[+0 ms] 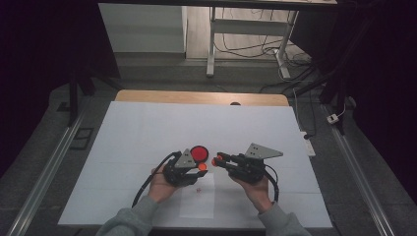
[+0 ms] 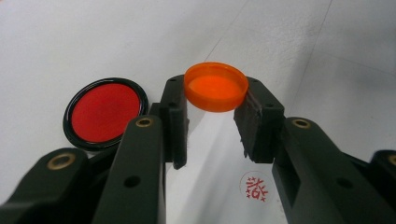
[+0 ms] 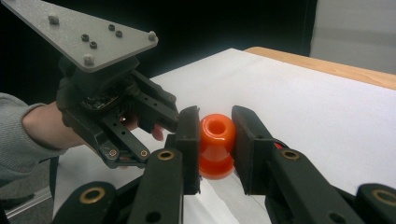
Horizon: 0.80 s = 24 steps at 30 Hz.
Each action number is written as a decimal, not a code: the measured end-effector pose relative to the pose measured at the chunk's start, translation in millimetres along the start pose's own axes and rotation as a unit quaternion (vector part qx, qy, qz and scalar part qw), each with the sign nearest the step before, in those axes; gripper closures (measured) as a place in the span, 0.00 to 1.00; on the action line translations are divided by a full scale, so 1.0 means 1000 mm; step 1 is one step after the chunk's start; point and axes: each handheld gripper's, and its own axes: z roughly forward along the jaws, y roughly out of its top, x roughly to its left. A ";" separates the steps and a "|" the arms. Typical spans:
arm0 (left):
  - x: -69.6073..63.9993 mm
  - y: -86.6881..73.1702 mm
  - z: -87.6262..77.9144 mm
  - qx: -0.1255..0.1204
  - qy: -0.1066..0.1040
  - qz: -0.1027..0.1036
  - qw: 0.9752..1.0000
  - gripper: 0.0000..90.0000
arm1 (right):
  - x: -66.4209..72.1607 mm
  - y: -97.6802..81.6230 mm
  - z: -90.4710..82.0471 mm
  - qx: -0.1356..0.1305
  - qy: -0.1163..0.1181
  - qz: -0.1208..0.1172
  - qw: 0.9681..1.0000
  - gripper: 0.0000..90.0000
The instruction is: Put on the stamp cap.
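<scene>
The left gripper [image 2: 212,123] has its 2 ribbed black plastic jaws closed on 1 orange cap [image 2: 215,86], a shallow, round, glossy plastic lid held by its rim with the hollow side facing up. In the high view this left gripper [image 1: 200,168] sits just to the near side of the ink pad, and the orange cap [image 1: 202,167] shows at its tip.

The right gripper [image 3: 215,140] is clamped on 1 orange stamp body [image 3: 215,144], a smooth, shiny, waisted plastic piece with a round hollow at its top and a flared foot. In the high view the right gripper [image 1: 215,161] lies just to the right of the ink pad, and the orange stamp body [image 1: 215,161] is at its jaws. Each gripper carries 1 grey 3-cornered metal plate with small screws.

On the paper sheet [image 1: 196,209], nearer the person than the ink pad, there is 1 round red stamp print [image 2: 255,186]; its characters are too small to read.

The ink pad [image 2: 105,112] is 1 flat round disc with a matte red face and a glossy black rim, lying on the white table cover [image 1: 147,132]. In the high view the ink pad [image 1: 199,153] lies between the 2 grippers' tips and slightly beyond them.

Past the ink pad, the cover ends at 1 bare wooden table edge [image 1: 196,97].
</scene>
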 end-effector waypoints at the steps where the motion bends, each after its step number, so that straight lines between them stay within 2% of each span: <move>1: 0.000 0.000 0.000 -0.002 0.000 -0.001 1.000 0.72 | 0.000 0.000 0.000 0.000 0.001 0.000 1.000 0.81; 24: -0.005 0.000 0.002 0.002 -0.003 0.007 1.000 0.72 | 0.011 -0.005 0.021 0.019 0.028 -0.004 0.999 0.81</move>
